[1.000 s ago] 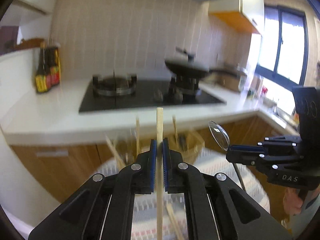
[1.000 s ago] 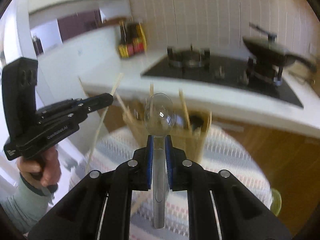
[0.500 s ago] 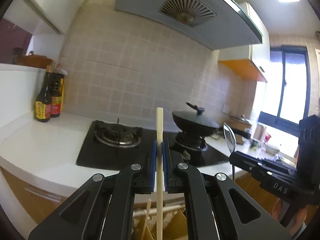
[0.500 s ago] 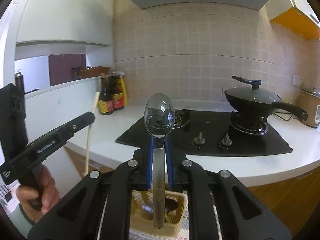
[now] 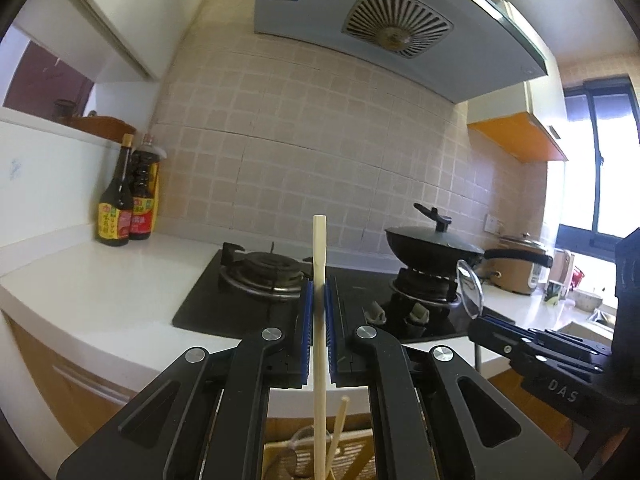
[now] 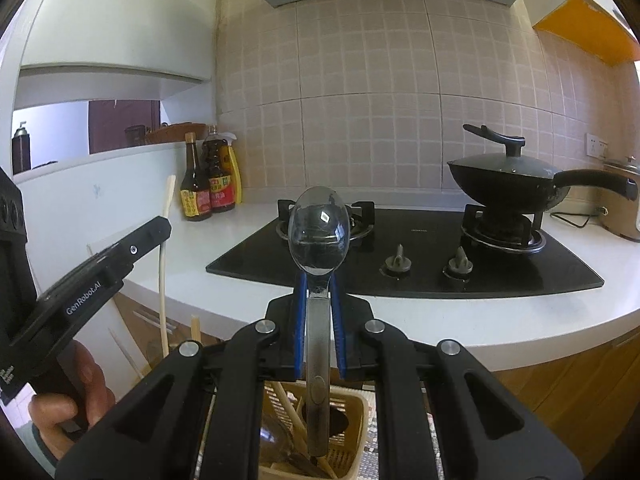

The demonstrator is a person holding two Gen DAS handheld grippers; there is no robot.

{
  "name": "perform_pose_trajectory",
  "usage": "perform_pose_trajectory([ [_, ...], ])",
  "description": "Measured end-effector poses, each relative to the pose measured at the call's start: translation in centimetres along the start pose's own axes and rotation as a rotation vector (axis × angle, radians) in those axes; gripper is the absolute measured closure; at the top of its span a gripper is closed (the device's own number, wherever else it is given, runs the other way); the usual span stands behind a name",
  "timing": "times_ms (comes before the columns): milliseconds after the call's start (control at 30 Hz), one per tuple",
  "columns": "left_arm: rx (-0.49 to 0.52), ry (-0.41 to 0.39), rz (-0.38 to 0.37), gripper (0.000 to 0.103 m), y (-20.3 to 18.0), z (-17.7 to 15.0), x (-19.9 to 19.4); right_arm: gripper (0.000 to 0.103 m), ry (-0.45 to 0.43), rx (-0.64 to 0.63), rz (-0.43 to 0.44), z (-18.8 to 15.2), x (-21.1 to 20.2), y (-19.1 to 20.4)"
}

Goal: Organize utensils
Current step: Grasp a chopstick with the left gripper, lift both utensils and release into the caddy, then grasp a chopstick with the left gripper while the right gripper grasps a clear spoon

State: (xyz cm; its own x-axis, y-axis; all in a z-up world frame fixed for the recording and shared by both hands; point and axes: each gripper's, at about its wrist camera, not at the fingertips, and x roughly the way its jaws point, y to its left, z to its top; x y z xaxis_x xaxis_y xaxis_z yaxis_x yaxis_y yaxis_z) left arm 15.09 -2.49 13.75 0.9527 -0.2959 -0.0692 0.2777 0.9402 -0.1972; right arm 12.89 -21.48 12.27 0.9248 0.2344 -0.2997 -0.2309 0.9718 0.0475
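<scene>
Left claw (image 5: 318, 312) clamps an upright chopstick (image 5: 319, 264); right claw (image 6: 318, 312) clamps a spoon (image 6: 319, 236), apparently above the basket (image 6: 356, 412).

Both grippers are black with silver screws and blue-padded fingers (image 5: 306, 332), one lettered "GenRobot.AI", the other "DAS"; a grey-green sleeve (image 6: 38, 448) shows.

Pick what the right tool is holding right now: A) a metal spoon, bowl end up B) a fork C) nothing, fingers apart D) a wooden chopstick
A: in the right wrist view the right tool is clamped on the handle of a metal spoon, its bowl standing up above the blue pads; the wooden chopstick is in the left tool.
</scene>
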Motion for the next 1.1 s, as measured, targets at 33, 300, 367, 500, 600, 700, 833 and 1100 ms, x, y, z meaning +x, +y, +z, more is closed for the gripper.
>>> perform_pose_trajectory([
  [33, 0.002, 0.005, -0.011, 0.098, 0.0, -0.1, -0.2, 0.093, 0.007, -0.005, 0.0, -0.3, -0.1, 0.1],
  [300, 0.016, 0.029, -0.034, 0.063, -0.2, -0.4, -3.7, 0.074, 0.028, -0.005, 0.012, -1.4, -3.5, 0.5],
  [367, 0.009, 0.033, -0.039, 0.063, -0.1, -0.2, -5.1, 0.074, 0.035, 0.002, 0.0, -1.6, -4.8, 0.7],
  [500, -0.015, 0.075, -0.064, 0.063, 0.3, 0.2, -7.5, 0.074, 0.077, 0.01, -0.017, -1.8, -6.8, 1.3],
  [600, -0.04, 0.136, -0.083, 0.064, 0.6, 0.3, -8.4, 0.074, 0.187, 0.012, -0.027, -2.3, -7.4, 2.0],
  [700, -0.086, 0.279, -0.142, 0.064, 1.1, -0.1, -8.2, 0.074, 0.326, 0.006, -0.022, -3.6, -7.0, 2.9],
  [833, -0.098, 0.431, -0.17, 0.064, 1.3, -2.3, -7.6, 0.074, 0.515, 0.015, -0.015, -7.1, -6.0, 3.8],
  [1100, 0.042, 0.811, -0.188, 0.064, -0.4, -11.3, -6.0, 0.074, 0.832, 0.158, 0.063, -14.7, -1.5, 2.7],
])
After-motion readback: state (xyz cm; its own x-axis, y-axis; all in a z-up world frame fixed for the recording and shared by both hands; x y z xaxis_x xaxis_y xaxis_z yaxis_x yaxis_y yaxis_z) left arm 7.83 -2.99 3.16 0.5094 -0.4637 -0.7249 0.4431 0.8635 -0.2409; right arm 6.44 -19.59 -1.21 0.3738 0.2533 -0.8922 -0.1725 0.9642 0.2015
